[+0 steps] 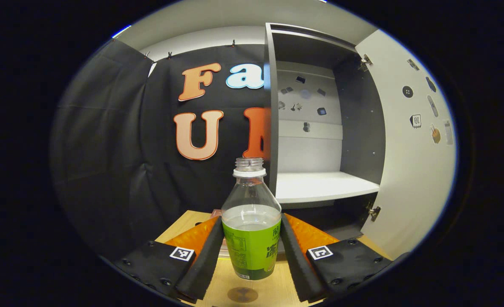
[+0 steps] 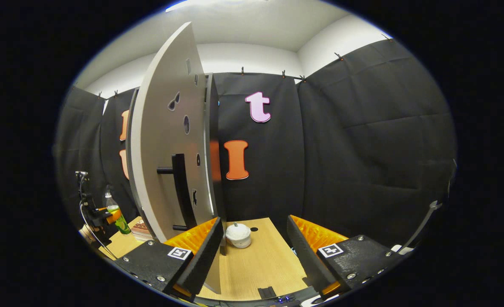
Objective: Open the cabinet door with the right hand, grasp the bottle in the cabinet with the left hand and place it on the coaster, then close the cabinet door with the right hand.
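Observation:
A clear plastic bottle with a green label and no cap stands upright between my left gripper's two fingers, which press on its sides. It hangs a little above the wooden table, with its shadow below it. In the right gripper view the bottle and the left gripper show far left, beside a flat brown-and-white striped coaster. The cabinet stands open, its white shelf bare. My right gripper is open, just right of the door's black handle.
The open grey door stands edge-on before the right gripper, and at the right in the left gripper view as the door. A small white lidded pot sits on the table ahead of the right gripper.

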`<action>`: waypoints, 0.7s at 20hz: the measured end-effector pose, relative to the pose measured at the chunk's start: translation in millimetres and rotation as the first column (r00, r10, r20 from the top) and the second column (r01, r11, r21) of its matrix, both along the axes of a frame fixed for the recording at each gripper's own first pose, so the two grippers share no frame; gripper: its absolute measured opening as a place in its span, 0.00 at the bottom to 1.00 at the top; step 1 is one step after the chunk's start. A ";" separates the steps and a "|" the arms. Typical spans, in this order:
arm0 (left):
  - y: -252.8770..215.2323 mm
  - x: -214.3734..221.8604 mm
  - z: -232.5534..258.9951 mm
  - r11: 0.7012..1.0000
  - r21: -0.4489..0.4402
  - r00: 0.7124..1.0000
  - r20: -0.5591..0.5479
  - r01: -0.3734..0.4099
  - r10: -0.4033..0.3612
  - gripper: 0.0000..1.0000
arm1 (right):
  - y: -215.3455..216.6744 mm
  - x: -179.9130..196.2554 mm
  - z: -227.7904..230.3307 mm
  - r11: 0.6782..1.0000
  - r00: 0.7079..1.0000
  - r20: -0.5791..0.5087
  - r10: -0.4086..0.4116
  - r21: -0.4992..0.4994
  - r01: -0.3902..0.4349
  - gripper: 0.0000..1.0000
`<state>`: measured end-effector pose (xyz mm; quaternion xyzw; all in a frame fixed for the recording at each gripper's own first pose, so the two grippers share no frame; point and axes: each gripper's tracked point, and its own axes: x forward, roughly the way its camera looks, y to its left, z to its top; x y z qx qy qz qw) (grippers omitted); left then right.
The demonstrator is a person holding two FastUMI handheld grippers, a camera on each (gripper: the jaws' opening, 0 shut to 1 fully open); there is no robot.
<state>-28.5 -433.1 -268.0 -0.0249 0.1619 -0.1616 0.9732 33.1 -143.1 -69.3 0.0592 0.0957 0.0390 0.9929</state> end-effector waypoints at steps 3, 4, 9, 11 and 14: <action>10.6 -14.9 -36.9 1.000 -0.006 1.000 -0.004 -0.005 0.005 0.81 | 4.8 0.6 5.1 1.000 1.000 0.010 -0.002 0.008 0.002 0.93; 13.6 -19.9 -49.5 1.000 0.000 1.000 -0.009 -0.005 0.005 0.81 | 5.4 -0.1 4.0 1.000 1.000 0.010 -0.007 0.010 0.007 0.93; 21.9 -39.3 -122.3 0.999 -0.002 0.996 -0.084 -0.034 0.034 0.82 | 5.5 -1.8 -0.6 0.999 0.999 -0.004 -0.045 -0.004 0.045 0.93; 35.0 -44.5 -152.9 0.998 0.004 0.993 -0.100 -0.055 0.055 0.82 | 7.3 0.0 -1.6 0.999 0.999 -0.006 -0.053 -0.010 0.053 0.93; 37.1 -45.1 -187.7 0.998 0.013 0.988 -0.135 -0.069 0.070 0.82 | 6.8 -0.8 -8.4 0.998 0.998 -0.023 -0.067 -0.023 0.066 0.93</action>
